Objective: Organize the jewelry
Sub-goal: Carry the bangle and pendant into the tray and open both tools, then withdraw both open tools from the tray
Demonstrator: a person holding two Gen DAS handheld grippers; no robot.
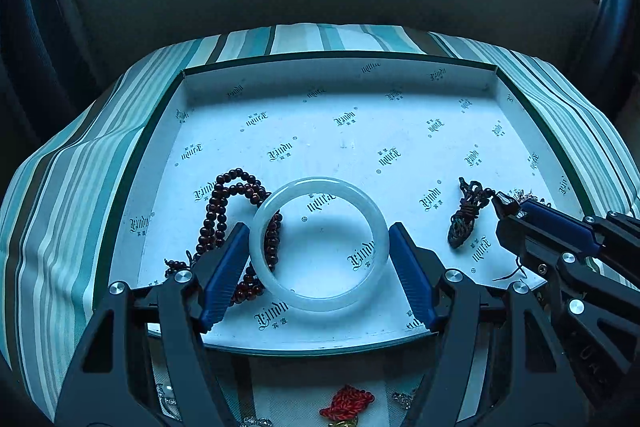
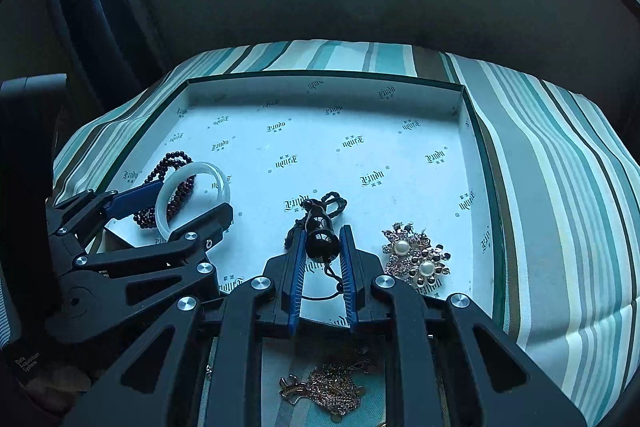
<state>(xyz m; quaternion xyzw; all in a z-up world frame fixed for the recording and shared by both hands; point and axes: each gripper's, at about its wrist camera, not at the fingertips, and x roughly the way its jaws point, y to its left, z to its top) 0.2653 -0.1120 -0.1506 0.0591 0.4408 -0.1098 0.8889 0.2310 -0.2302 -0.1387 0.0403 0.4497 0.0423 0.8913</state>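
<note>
Down at the very bottom of both wrist views, a few pieces are still sitting outside the box point(image 1: 132, 163): a red knotted ornament point(image 1: 347, 403) in the left view and a gold rhinestone piece point(image 2: 332, 387) in the right one, so the sorting isn't finished as far as I can tell.

Left gripper point(image 1: 320, 239) is sitting wide around the white bangle point(image 1: 318, 243), blue pads just beside the ring on either side. Can't tell if they're actually touching it. The bangle is lying flat on the box floor, overlapping the dark red bead strand point(image 1: 232, 219).

Right gripper point(image 2: 323, 247) is narrowed around a dark pendant on a cord point(image 2: 320, 231), and it looks like it's pinching it, low over the printed lining near the front of the box. Just to its right the pearl brooches point(image 2: 416, 259) are already lying in the box.

So I'm guessing roughly halfway: beads, bangle, brooches and a dark knotted cord piece point(image 1: 466, 215) are in, pendant is being placed, leftovers are waiting out front.
</note>
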